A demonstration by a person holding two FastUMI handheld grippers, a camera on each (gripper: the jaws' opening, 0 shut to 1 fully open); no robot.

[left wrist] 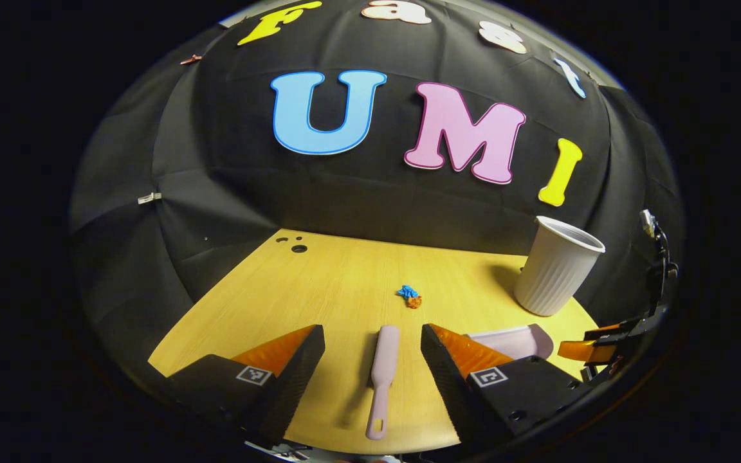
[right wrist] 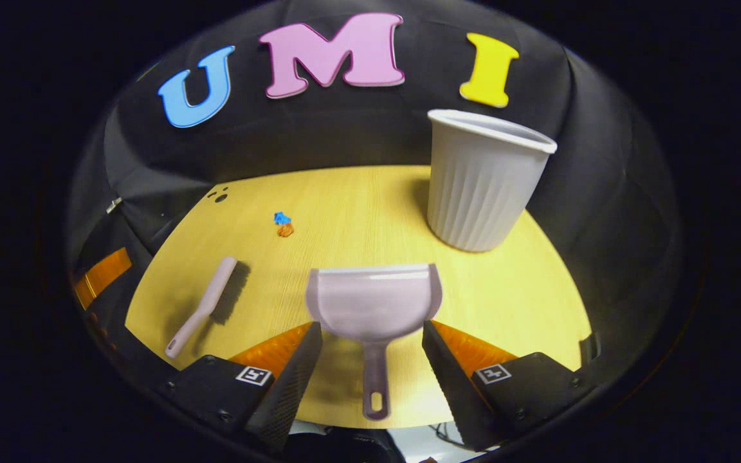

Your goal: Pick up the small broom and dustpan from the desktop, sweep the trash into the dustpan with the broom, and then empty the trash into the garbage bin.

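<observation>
In the left gripper view your left gripper [left wrist: 372, 357] hangs with fingers spread around the untouched pale pink plastic broom [left wrist: 380, 379] lying on the yellow wooden bench [left wrist: 319, 276], and in the right gripper view your right gripper [right wrist: 372, 360] likewise straddles the matching pink dustpan [right wrist: 374, 302], so grasping, sweeping the blue-and-orange trash scraps [right wrist: 283, 224] and emptying into the white ribbed bin [right wrist: 483, 183] all remain.

Broom [right wrist: 206, 302] left of dustpan [right wrist: 374, 302]; trash [right wrist: 283, 225] behind; bin [right wrist: 483, 183] right, on desktop [right wrist: 357, 206]

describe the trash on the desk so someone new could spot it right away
Start at the tall ribbed white bin on the yellow wooden desktop. Out in the open, apart from it and beyond the pale pink broom and dustpan, lies the trash. It is a tiny crumpled blue-and-orange bit, the brightest thing there.
</observation>
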